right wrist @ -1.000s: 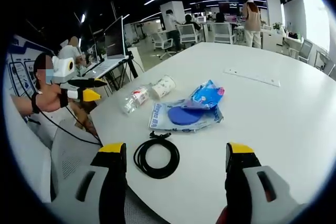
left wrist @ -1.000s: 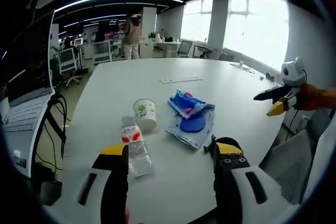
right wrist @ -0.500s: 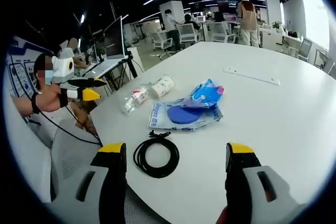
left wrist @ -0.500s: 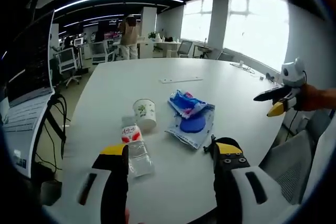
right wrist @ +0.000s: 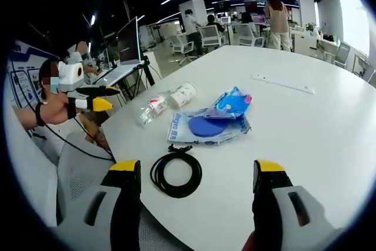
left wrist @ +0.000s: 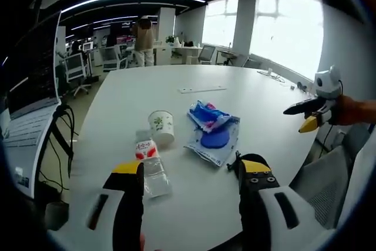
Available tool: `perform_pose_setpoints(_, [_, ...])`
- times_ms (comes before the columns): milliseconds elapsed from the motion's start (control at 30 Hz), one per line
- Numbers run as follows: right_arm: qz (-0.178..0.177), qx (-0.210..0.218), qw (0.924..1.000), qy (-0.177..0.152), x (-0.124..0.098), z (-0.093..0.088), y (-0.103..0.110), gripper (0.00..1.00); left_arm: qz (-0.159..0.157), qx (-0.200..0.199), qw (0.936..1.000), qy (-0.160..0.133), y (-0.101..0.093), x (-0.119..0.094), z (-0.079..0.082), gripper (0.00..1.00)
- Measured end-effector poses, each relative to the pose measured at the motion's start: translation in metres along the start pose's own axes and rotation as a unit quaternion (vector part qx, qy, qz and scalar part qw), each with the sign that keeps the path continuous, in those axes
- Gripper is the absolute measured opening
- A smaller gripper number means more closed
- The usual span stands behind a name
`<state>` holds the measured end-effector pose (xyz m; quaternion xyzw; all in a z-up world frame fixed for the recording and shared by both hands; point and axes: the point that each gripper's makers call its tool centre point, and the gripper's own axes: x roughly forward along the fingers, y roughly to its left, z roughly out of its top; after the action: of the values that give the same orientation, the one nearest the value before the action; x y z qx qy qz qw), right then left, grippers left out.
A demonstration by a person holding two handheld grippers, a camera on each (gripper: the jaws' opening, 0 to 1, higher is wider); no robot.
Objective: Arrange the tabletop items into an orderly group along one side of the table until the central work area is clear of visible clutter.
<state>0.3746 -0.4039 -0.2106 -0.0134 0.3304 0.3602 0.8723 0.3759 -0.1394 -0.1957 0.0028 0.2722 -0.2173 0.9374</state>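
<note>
Almost nothing has changed over the last second: both views have drifted only slightly, and nothing on the bench (left wrist: 176,80) has moved. The tidying has evidently not begun.

In the left gripper view the left gripper (left wrist: 191,171) hangs at the bottom of the frame, jaws wide apart and empty. Between and just above them lie the bottle (left wrist: 148,160) on its side and the cup (left wrist: 162,126), with the blue packets (left wrist: 210,130) right of centre. The right gripper (left wrist: 305,113) shows at the right edge; from here its jaw gap cannot be read.

In the right gripper view the right gripper (right wrist: 197,171) is likewise open and holds nothing. The cable (right wrist: 175,173), coiled, lies between its jaws near the bench edge; packets (right wrist: 211,123), cup (right wrist: 183,94) and bottle (right wrist: 151,110) sit above it, mid-frame. The left gripper (right wrist: 94,99) appears at the left, off the bench.

All four items are still loosely scattered near one corner, so every grouping move remains. The cable looks the nearest first pick for the right gripper.
</note>
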Motion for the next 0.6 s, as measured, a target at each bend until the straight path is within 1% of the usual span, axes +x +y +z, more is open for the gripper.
perform_pose_setpoints(367, [-0.001,0.002,1.0000,0.001,0.0004,-0.0031,0.0001,0.77,0.001,-0.001,1.0000,0.003,0.0006,-0.0009,-0.0037,0.66])
perform_pose_setpoints(600, [0.000,0.004,1.0000,0.003,-0.0002,-0.0072,0.0017,0.78,0.008,-0.004,0.9999,0.008,0.0072,-0.0002,-0.0067,0.64])
